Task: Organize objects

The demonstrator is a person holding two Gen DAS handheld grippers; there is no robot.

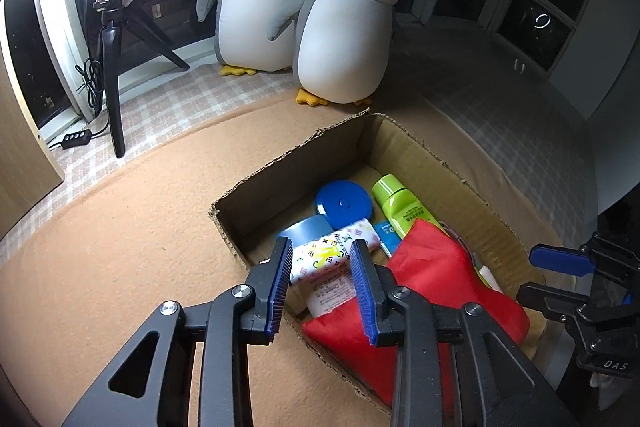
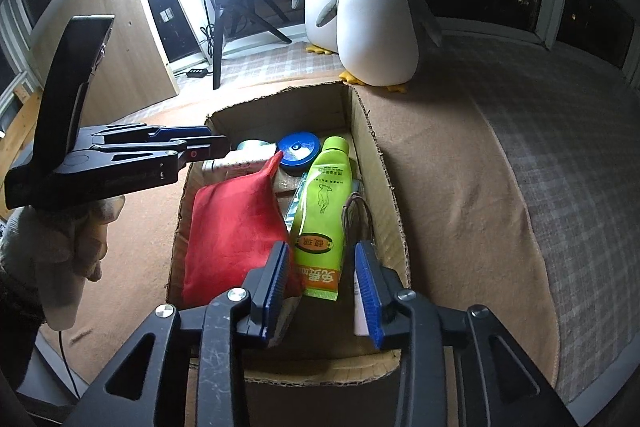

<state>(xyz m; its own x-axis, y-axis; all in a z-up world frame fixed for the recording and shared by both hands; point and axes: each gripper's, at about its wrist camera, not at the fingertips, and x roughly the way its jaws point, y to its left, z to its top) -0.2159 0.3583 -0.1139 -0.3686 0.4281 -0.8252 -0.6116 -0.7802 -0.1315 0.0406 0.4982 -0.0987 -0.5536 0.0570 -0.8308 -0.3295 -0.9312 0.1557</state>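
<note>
Cardboard box is sitting on the tan blanket, holding a red pouch, green tube and patterned tube. Both claws are hanging over it partly open, gripping nothing: left gripper over the patterned tube, right gripper over the green tube's end

An orange blanket carries the open cardboard box and the nearer plush penguin
</note>
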